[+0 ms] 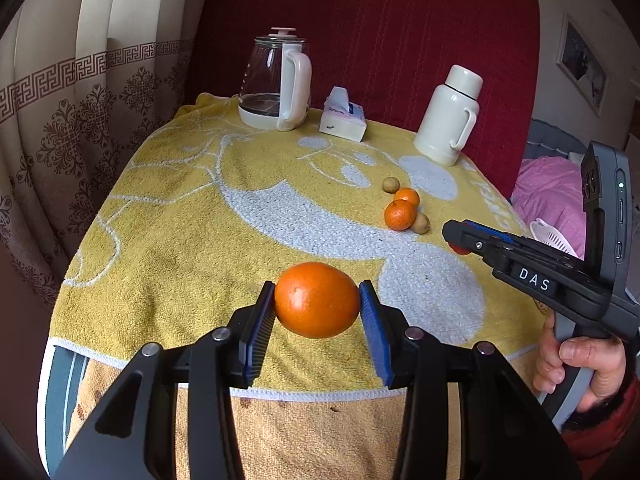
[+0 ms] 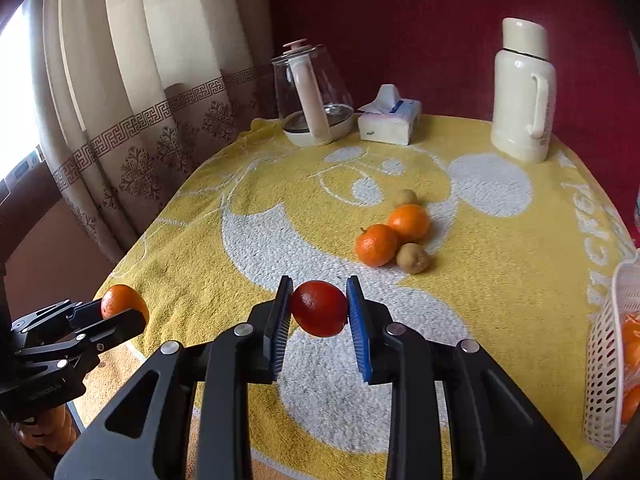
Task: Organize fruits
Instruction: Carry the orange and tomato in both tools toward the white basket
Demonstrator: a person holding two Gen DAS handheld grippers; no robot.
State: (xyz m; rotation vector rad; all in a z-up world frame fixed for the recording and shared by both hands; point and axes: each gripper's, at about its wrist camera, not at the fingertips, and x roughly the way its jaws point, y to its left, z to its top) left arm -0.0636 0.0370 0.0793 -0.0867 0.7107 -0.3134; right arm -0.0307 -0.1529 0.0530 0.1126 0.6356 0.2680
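Left claw (image 1: 317, 312) clamps smooth orange (image 1: 317, 300); right claw (image 2: 319, 312) clamps glossy red fruit (image 2: 319, 308) over terry towel (image 2: 248, 240).

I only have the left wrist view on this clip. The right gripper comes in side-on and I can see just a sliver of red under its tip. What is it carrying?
Observer: The right gripper is shut on a small red fruit, held clear of the towel.
Operator: Where would it go? I see only a white rim beyond that gripper.
Observer: That rim is a white perforated basket at the towel's right edge, already holding orange fruit.
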